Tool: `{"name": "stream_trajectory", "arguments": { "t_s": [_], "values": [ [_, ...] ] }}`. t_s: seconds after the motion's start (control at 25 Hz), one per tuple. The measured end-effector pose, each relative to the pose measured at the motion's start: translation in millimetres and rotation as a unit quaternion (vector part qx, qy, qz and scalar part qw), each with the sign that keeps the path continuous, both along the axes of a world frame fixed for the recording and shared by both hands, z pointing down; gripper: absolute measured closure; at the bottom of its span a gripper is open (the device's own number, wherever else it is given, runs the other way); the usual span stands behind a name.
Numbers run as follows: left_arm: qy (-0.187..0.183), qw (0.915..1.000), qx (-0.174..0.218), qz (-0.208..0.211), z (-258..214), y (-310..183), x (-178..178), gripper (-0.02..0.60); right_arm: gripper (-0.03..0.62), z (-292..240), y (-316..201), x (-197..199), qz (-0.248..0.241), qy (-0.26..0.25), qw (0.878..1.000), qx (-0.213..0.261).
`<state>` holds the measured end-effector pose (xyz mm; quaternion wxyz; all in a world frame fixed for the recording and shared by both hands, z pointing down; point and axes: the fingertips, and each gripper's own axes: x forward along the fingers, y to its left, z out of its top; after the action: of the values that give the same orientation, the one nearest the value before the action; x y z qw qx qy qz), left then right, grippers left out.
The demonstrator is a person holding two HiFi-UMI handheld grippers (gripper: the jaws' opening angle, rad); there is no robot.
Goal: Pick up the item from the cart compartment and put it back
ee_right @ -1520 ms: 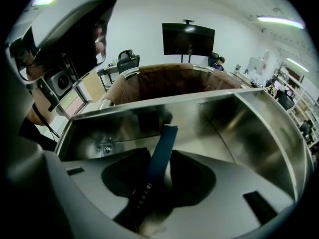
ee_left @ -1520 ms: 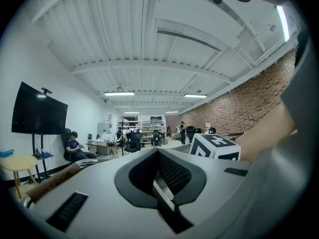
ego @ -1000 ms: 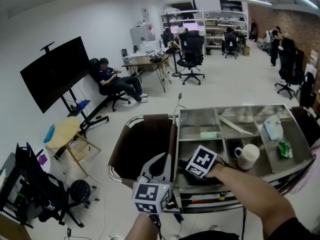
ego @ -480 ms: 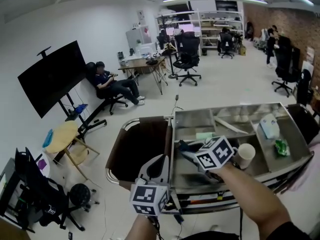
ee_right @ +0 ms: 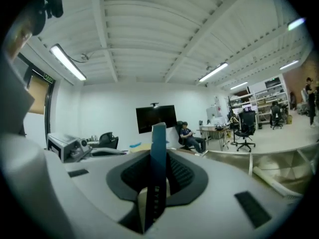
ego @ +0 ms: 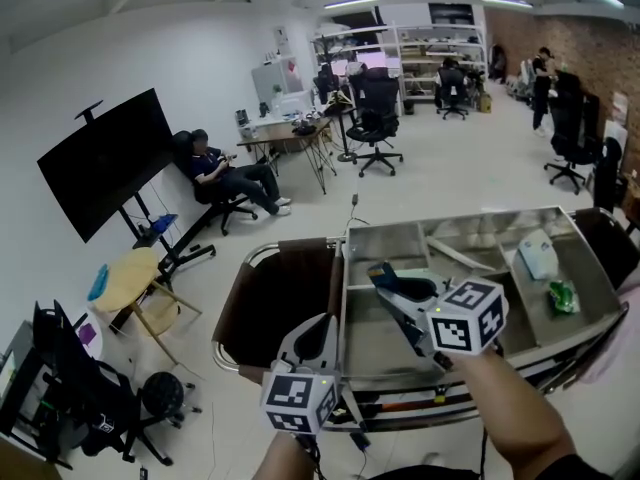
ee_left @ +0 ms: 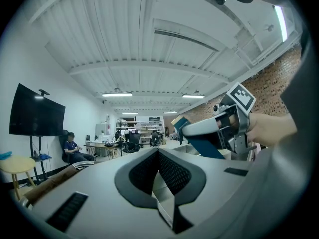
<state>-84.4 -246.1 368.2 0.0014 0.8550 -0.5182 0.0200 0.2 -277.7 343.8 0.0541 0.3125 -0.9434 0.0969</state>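
Open-plan office: above the steel cart, we hold the right gripper clamped on a flat blue item, clear of the compartments and ready for replacing, while the left gripper waits at the cart's near edge, closed and empty.

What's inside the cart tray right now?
A white pouch and a green packet lie in the tray's far-right compartment. The right gripper, shut on a flat blue box, covers the middle compartments.

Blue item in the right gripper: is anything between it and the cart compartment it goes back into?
Nothing visible does. The right gripper holds the blue item above the cart's left compartment, whose steel floor looks bare where the arm doesn't hide it. The left gripper sits off to the side.
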Motion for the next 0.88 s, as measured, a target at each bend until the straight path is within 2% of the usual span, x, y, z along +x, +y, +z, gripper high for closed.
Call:
{"name": "stream_trajectory", "arguments": {
  "t_s": [0.2,0.4,0.52,0.68,0.88],
  "values": [
    [-0.004,1.0,0.003,0.002,-0.4,6.4,2.9,0.581,0.502,-38.0,37.0,35.8,0.008,-0.088,0.995,0.057],
    [0.001,1.0,0.004,-0.006,2.4,5.1,-4.2,0.581,0.502,-40.2,65.2,73.5,0.042,-0.149,0.986,0.059],
    [0.008,0.9999,0.007,-0.004,-1.8,5.1,-2.7,0.581,0.502,-40.9,74.9,88.1,0.063,-0.147,0.984,0.078],
    [0.01,0.9999,0.013,-0.005,-6.1,5.5,-0.7,0.581,0.502,-41.2,90.0,91.4,0.066,-0.143,0.983,0.098],
    [0.009,0.9998,0.015,0.006,-7.6,6.7,5.7,0.58,0.502,-37.8,84.4,86.5,0.067,-0.142,0.983,0.097]
  ]
}}
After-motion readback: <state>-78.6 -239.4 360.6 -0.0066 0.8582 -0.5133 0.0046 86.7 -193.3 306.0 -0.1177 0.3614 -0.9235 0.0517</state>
